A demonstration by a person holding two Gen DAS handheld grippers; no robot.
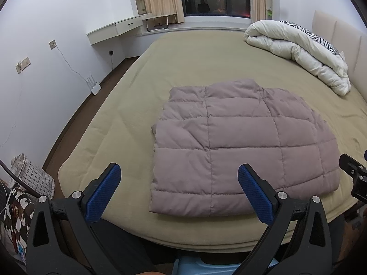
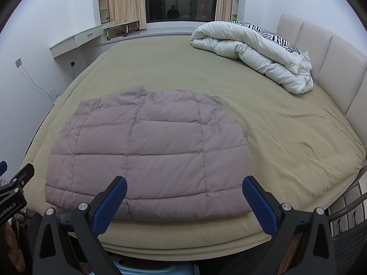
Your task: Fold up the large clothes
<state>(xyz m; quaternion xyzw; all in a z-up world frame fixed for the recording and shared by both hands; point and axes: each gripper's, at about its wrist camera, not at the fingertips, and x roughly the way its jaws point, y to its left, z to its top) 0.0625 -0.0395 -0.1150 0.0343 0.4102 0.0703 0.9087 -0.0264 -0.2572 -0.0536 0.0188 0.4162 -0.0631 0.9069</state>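
Just ahead of both claws, a mauve quilted down jacket [image 1: 243, 146] is lying flat on the olive-tan bed sheet [image 1: 183, 64], already doubled into a squarish block with its near hem close to the bed's edge. The left claw [image 1: 179, 178] is hovering wide open and gripping nothing — its blue-padded fingers [image 1: 104, 194] are spanning the jacket's near left corner from above, not touching it. The right claw [image 2: 184, 190] is spread just as wide, also empty, hanging over the near hem toward the right corner. Well beyond the claws, near the padded headboard, a rumpled white duvet [image 2: 252, 52] is sitting apart from the work.

Judging by the tidy block shape, the folding is looking far along, perhaps with one last fold pending. The next move is probably calling for each claw to drop onto a near corner, pinch all the puffy layers together, and carry the hem away toward the collar — slippery fill may be letting layers slide.
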